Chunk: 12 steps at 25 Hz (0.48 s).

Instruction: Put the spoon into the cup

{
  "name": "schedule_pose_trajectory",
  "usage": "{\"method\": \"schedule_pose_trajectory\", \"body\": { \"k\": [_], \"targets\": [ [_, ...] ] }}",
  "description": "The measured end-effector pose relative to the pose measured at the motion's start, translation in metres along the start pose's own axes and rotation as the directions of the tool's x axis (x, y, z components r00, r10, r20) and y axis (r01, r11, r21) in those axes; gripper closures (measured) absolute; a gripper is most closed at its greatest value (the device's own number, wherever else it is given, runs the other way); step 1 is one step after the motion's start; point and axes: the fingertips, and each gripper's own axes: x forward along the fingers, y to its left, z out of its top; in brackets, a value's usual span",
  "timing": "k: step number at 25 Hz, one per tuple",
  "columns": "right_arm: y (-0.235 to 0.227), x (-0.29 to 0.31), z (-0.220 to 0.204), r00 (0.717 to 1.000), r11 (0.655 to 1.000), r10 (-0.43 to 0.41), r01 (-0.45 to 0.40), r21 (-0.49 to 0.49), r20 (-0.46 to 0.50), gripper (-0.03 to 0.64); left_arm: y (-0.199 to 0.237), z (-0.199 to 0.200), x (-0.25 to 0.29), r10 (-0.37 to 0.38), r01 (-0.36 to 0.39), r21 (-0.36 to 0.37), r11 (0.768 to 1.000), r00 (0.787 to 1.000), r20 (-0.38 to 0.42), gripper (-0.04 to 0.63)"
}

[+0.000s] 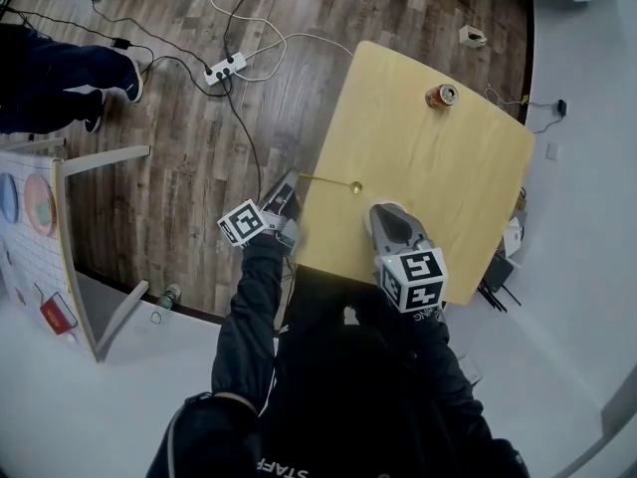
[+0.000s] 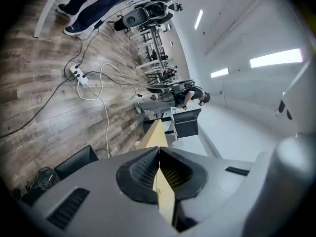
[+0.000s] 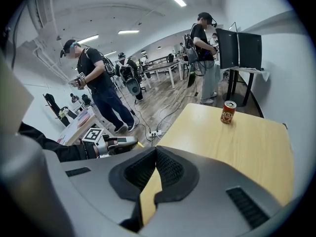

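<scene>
A thin golden spoon (image 1: 328, 182) lies across the near left part of the yellow table (image 1: 448, 187), its bowl toward the middle. My left gripper (image 1: 291, 185) is at the table's left edge, shut on the end of the spoon's handle. In the left gripper view its pads (image 2: 148, 169) meet and the handle is hidden. In the right gripper view a yellow tip shows at the left gripper (image 3: 134, 142). My right gripper (image 1: 383, 210) hovers over the near table, shut and empty. A red can-shaped cup (image 1: 442, 95) (image 3: 227, 112) stands upright at the far side.
A power strip (image 1: 224, 68) with cables lies on the wooden floor left of the table. A white frame (image 1: 100, 157) stands at the left. A person's legs (image 1: 60, 78) are at the top left. Other people (image 3: 101, 90) stand beyond.
</scene>
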Motion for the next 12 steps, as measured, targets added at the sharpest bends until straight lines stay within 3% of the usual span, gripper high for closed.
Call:
{"method": "schedule_pose_trajectory", "body": {
  "k": [4,7,10,12],
  "targets": [
    [-0.009,-0.013,0.004,0.999,1.0,-0.024,0.024,0.014,0.03,0.595,-0.031,-0.003,-0.011,-0.037,0.037,-0.022,0.999,0.999,0.009,0.56],
    [-0.021,-0.028,0.005,0.997,0.998,-0.051,0.05,0.027,0.057,0.595,-0.047,-0.005,-0.021,-0.025,0.026,0.112,0.993,1.0,-0.007,0.56],
    [-0.035,-0.044,-0.001,0.994,0.996,-0.077,0.074,0.044,0.073,0.595,-0.075,-0.018,-0.025,-0.051,0.051,0.134,0.99,0.999,-0.003,0.56],
    [-0.043,-0.053,-0.007,0.992,0.994,-0.094,0.089,0.06,0.084,0.595,-0.101,-0.027,-0.024,-0.105,0.105,0.196,0.975,0.994,-0.014,0.56]
  ]
}}
